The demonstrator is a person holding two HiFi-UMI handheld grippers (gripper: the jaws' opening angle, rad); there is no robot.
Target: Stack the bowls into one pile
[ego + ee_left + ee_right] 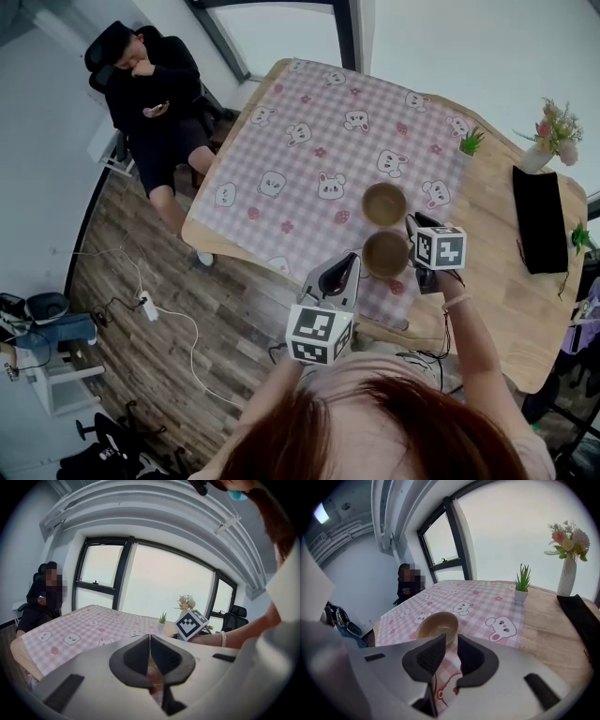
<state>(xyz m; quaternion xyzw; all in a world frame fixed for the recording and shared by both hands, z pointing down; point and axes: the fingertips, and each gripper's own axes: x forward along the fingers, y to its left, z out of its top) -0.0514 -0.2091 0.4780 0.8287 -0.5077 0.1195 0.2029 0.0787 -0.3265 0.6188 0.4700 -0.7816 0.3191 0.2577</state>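
**Right gripper poised at the bowls, nothing picked up yet**

On my right gripper the fingers stand slightly apart with only tablecloth showing in the gap, so it is empty. Just past its tips, at about 11 o'clock, sits what I take to be the far bowl, upright and empty. I read that narrow gap as set for pinching a rim rather than spanning a whole bowl.

My left gripper has its fingers pressed together on nothing. It hangs off the table's front edge, at roughly 8 o'clock from the near bowl, which looks like a parked position that leaves the work to the right side.

From the head view, the two bowls sit close together but apart on the checked cloth, the far one at 12 o'clock from the near one, with the right gripper just beside the near bowl at its 3 o'clock. Neither bowl is nested, so the pile is not yet begun.

A seated person is at 10 o'clock, well clear.
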